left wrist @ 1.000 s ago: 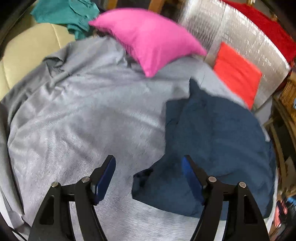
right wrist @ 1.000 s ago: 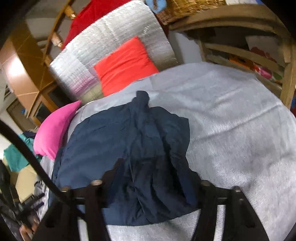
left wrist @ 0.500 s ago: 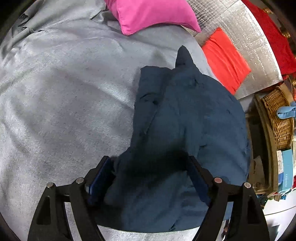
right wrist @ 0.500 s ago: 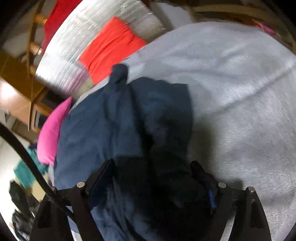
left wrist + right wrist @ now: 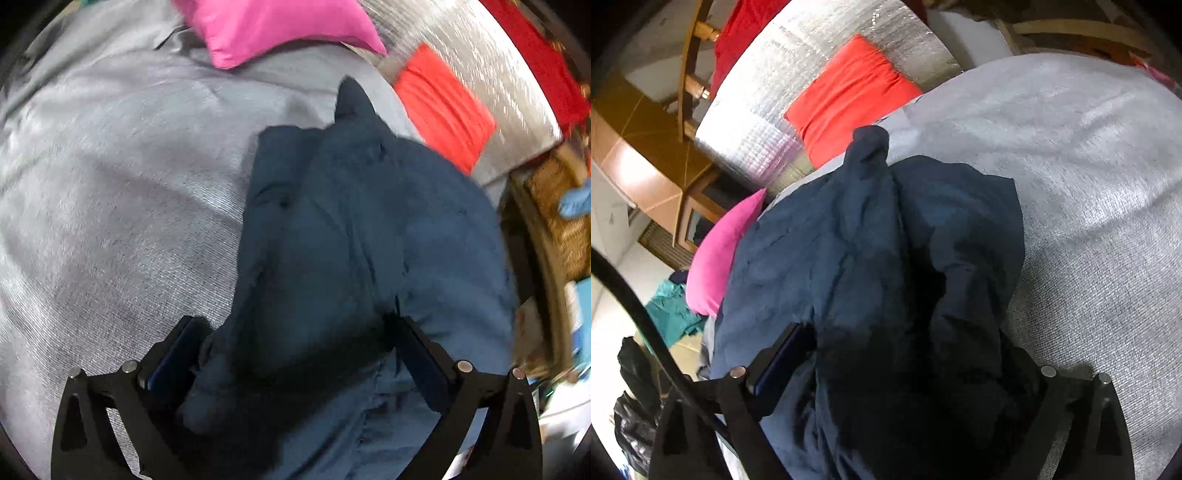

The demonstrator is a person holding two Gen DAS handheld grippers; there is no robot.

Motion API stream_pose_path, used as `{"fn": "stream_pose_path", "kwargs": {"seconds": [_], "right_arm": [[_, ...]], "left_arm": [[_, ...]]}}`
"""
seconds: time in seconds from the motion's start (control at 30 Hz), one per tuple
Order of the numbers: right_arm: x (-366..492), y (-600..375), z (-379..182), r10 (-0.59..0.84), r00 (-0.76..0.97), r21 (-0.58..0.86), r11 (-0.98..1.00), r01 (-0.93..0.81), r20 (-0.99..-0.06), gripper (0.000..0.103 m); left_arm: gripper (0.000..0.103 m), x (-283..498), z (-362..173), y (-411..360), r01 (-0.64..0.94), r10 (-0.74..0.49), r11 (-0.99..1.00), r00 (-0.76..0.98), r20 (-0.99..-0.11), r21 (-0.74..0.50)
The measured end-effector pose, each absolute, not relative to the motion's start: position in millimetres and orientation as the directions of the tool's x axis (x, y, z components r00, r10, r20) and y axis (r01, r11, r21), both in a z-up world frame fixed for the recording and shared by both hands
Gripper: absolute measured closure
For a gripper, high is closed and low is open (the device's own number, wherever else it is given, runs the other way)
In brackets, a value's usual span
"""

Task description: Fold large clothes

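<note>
No readable text shows anywhere in either wrist view right now. No label, brand, number or sign can be made out on any surface here.

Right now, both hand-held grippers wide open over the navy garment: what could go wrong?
1. The navy garment is bunched into ridges. The left hand-held gripper, whose jaws have just been opening, straddles a thick fold and may pinch several layers.
2. The right hand-held gripper, also just opened wider, sits over dark, shadowed cloth, so the real edge is hard to pick out.
3. Going too deep could catch the grey cover underneath.
</note>
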State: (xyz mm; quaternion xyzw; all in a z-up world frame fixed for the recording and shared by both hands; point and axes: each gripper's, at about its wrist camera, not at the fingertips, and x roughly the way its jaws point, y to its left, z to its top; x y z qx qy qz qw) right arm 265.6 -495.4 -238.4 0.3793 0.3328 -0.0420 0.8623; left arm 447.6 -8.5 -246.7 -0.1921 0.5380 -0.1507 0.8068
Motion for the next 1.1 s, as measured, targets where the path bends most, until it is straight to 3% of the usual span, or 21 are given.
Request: {"fn": "stream_pose_path", "kwargs": {"seconds": [0.1,0.2,0.27,0.37,0.47,0.57,1.0,1.1], "right_arm": [[268,-498,-238,0.183,0.753,0.619,0.704,0.348,-0.632,0.011],[269,-504,-238,0.206,0.748,0.645,0.675,0.359,-0.632,0.03],[270,-502,-235,0.25,0.741,0.66,0.677,0.326,-0.623,0.047],[275,-494,-225,0.247,0.724,0.617,0.728,0.3,-0.644,0.058],[273,-488,-219,0.252,0.715,0.608,0.737,0.295,-0.652,0.062],[266,-482,-214,0.252,0.71,0.601,0.744,0.292,-0.658,0.063],[169,-455,-220,0.299,0.695,0.64,0.709,0.297,-0.654,0.064],[167,-458,-226,0.306,0.7,0.663,0.679,0.314,-0.645,0.057]], "left_arm": [[0.0,452,-247,-7,0.013,-0.464,0.87,0.357,-0.811,-0.493],[0.004,457,-247,3,-0.041,-0.5,0.836,0.349,-0.792,-0.547],[0.022,457,-244,4,-0.051,-0.493,0.838,0.353,-0.795,-0.543],[0.053,451,-234,2,-0.043,-0.47,0.85,0.39,-0.792,-0.525],[0.068,443,-224,-2,-0.023,-0.453,0.861,0.422,-0.785,-0.509],[0.076,430,-219,-3,-0.018,-0.445,0.864,0.442,-0.779,-0.504],[0.076,335,-210,30,0.026,-0.421,0.89,0.433,-0.797,-0.456],[0.058,333,-219,32,0.03,-0.403,0.901,0.423,-0.811,-0.432]]}}
